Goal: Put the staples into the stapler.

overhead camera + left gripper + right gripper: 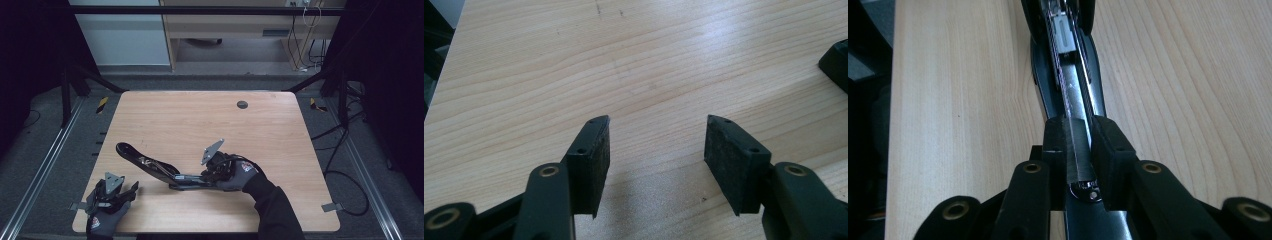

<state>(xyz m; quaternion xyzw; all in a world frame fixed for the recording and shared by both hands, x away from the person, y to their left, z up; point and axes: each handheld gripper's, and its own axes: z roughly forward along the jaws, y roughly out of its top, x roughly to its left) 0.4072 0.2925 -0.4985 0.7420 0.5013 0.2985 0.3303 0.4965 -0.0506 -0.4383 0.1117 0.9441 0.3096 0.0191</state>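
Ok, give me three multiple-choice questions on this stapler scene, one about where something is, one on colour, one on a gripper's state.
1. Where is the left gripper?
A. near table corner, apart from the stapler
B. on the stapler
C. by the round hole

2. What colour is the stapler?
A. red
B. black
C. white

3. How is the right gripper?
A. wide open, nothing between
B. jaws around the metal staple channel
C. holding paper

A: the high view shows it low at the table corner.
B: its body is black.
C is wrong; B: the channel lies between the pads.
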